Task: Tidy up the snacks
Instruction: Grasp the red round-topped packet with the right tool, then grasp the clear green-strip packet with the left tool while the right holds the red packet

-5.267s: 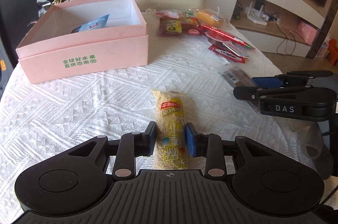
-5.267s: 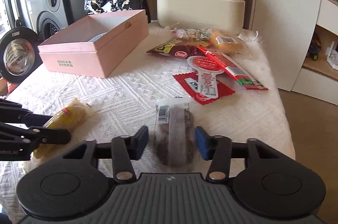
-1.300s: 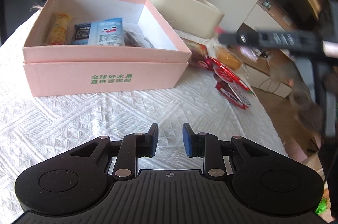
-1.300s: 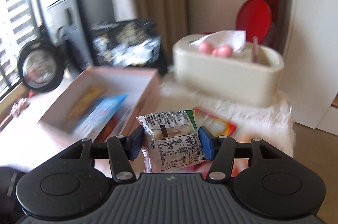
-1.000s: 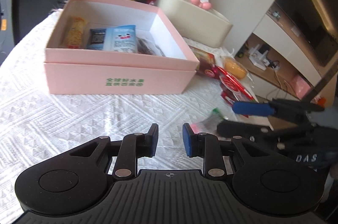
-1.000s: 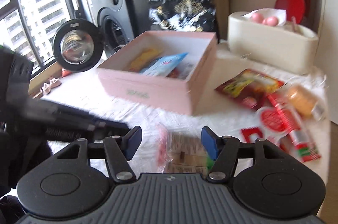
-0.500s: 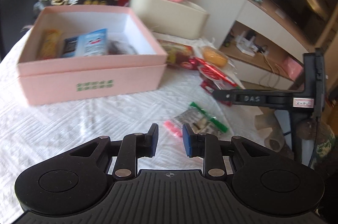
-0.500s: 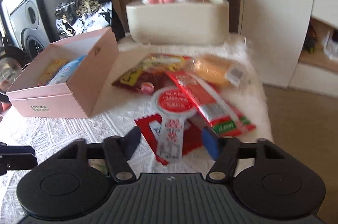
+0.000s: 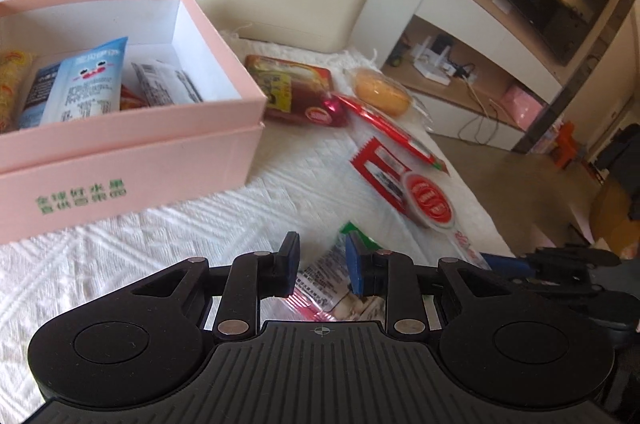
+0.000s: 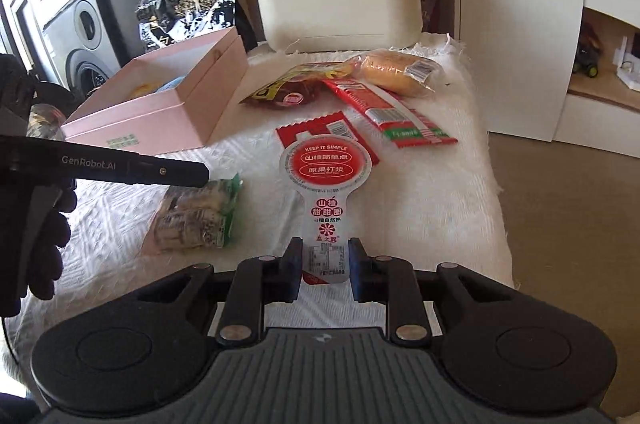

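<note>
The pink box stands open at the left with several snack packets inside; it also shows in the right wrist view. My left gripper is open, its jaws on either side of a clear green-edged snack packet lying on the cloth; that packet also shows in the right wrist view. My right gripper has its jaws on either side of the stem of a red-and-white lollipop-shaped packet; I cannot tell whether they touch it.
Loose snacks lie on the white cloth: a dark red pouch, a yellow cake in clear wrap, a long red stick pack, a flat red packet. A cream tissue box and a black bag stand behind. The table edge drops off at right.
The right gripper dropped the green-edged packet on the cloth and moved to the lollipop packet's stem. The left gripper came down over the dropped packet.
</note>
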